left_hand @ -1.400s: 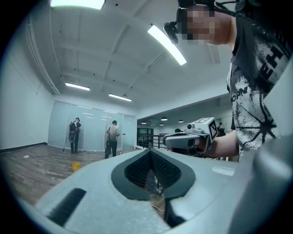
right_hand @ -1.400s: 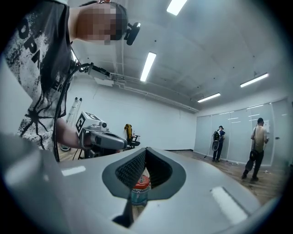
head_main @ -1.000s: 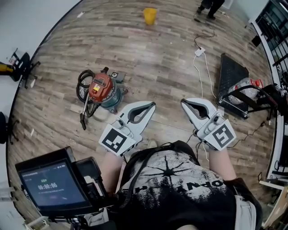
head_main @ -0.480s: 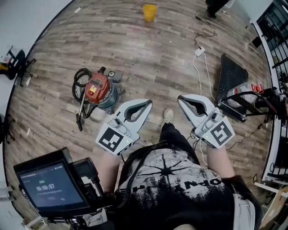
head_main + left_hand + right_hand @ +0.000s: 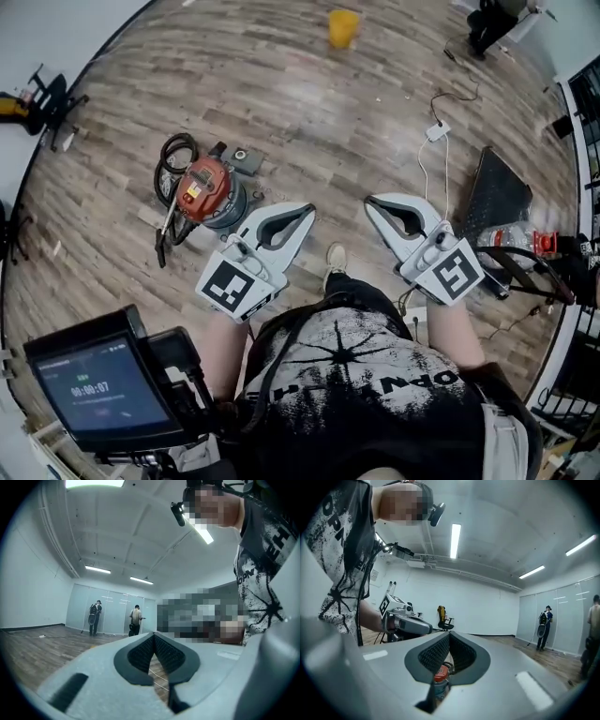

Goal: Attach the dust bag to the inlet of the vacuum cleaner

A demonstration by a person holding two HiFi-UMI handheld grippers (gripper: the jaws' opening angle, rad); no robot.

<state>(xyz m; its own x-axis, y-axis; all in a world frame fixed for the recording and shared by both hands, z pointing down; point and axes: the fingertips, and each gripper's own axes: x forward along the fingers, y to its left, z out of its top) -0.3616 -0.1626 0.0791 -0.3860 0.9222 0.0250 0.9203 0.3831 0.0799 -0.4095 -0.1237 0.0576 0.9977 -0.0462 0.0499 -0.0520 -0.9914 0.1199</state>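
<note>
The vacuum cleaner (image 5: 208, 187) sits upright on the wooden floor (image 5: 309, 103) in the upper left of the head view. Its red top faces up and its black hose (image 5: 172, 161) is coiled against its left side. It stands there apart from everything else, so the work will likely have to be done low down at floor level. A small grey piece (image 5: 246, 157) lies just beside it to the upper right. Whether that is the dust bag cannot be told, and no bag can be picked out with certainty anywhere.

The left claw (image 5: 306, 212) and right claw (image 5: 373, 203) are held level in front of the body, side by side but well apart, above the person's shoe (image 5: 335, 255). This looks like a carrying posture, with nothing yet to grip.

In the left gripper view the left claw (image 5: 153, 638) is fully closed, its ribbed pads meeting with nothing between them. The right claw (image 5: 446, 638) is likewise closed and empty. Through the slot below its pads the vacuum's red top (image 5: 439, 673) shows, far off and untouched.
</note>
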